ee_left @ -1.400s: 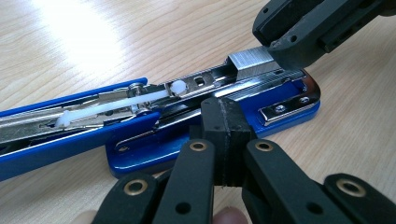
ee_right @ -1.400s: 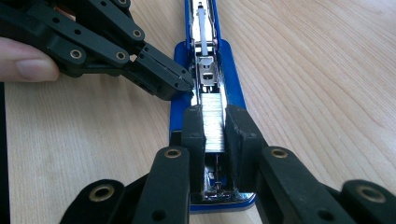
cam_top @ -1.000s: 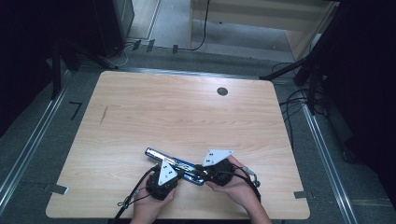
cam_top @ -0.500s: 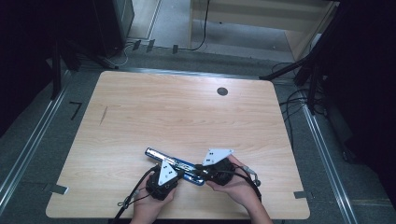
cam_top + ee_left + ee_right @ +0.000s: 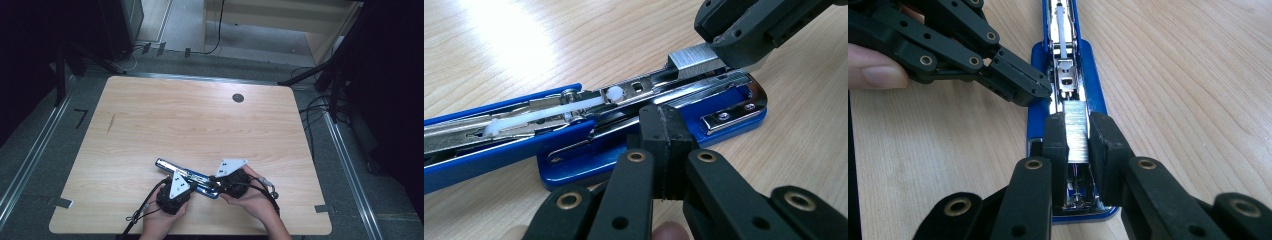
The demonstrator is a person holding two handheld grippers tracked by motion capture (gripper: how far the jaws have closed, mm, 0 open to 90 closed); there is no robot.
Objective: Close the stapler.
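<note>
Nothing moved since the earlier high views: both hands, both grippers and the stapler in the same places near the table's front edge.

Blue stapler (image 5: 187, 174) lying flat on the wooden table (image 5: 200, 120), opened out, lid arm swung back toward the far left, chrome magazine channel exposed. White plastic pusher rod (image 5: 549, 110) along the open arm in the left gripper view. No brand, label or readable writing on the stapler, the grippers or the table in any view.

Left gripper (image 5: 663, 145) with jaws fully together, nothing between them, tips resting against the side of the stapler's blue base, just beside the magazine. Same closed tips seen from the right gripper view (image 5: 1020, 82), pressing at the edge of the base from the left of that picture. A fingertip (image 5: 875, 67) of the left hand at that picture's left edge.

Right gripper (image 5: 1078, 137) clamped on a silver block of staples (image 5: 1077, 132), pads on both long sides, block held just over the front end of the magazine channel. Same block of staples (image 5: 694, 60) in the left gripper view, pinched under the right gripper's black jaws, at the stapler's front end and touching or nearly touching the chrome rail; cannot tell which.

Round dark grommet (image 5: 238, 98) near the far edge of the table, well apart from the work.
</note>
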